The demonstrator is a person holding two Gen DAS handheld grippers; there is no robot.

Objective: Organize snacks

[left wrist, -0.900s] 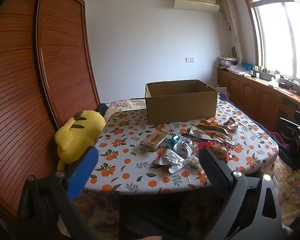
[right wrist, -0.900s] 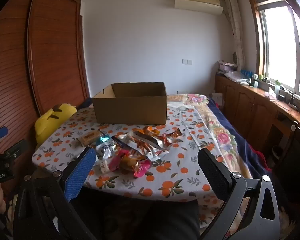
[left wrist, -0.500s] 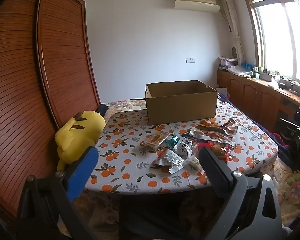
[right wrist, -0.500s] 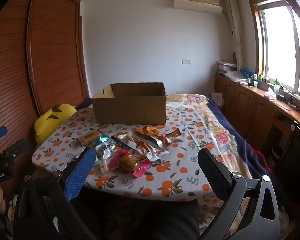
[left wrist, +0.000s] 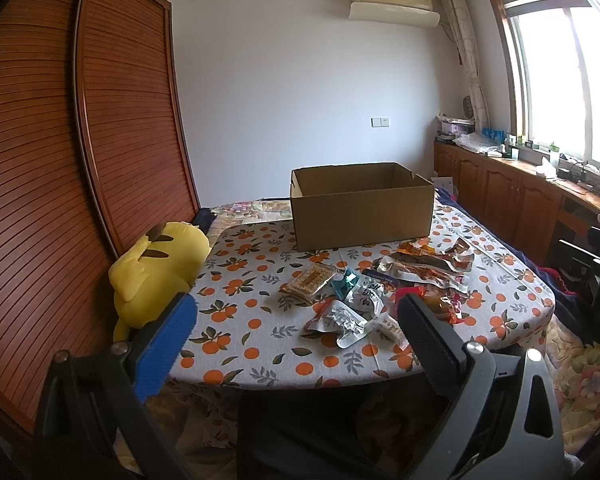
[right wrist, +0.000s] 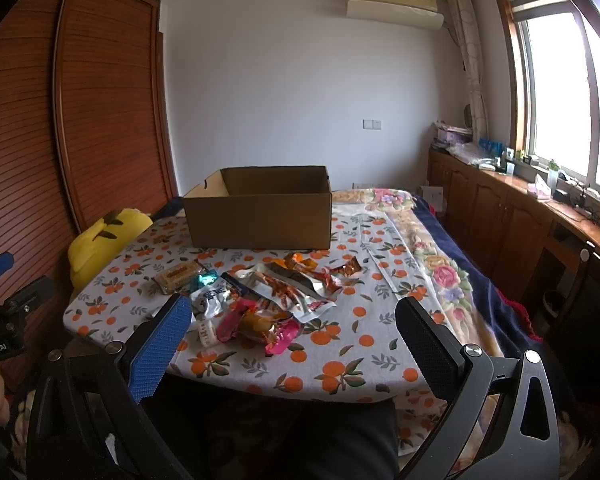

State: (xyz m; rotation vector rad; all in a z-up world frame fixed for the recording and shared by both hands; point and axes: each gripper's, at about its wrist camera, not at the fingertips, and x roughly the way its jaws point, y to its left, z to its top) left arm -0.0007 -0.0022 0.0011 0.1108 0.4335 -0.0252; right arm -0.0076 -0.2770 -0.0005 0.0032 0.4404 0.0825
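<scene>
Both claws, left claw (left wrist: 296, 336) and right claw (right wrist: 292, 340), gape wide and empty before the worktop's (right wrist: 340, 376) near edge; the snacks (right wrist: 260, 300) lie heaped mid-cloth, bare cloth around them, the cardboard box (right wrist: 260, 220) open behind. Nothing has shifted since the earlier frames.

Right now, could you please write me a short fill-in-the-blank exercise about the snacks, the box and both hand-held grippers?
1. The cardboard box on the table has its top ____.
2. The snack packets lie ____ the box.
3. The plush toy at the table's edge is ____ in colour.
4. The left hand-held gripper and right hand-held gripper both hold ____.

Missing words: open; outside; yellow; nothing
</scene>
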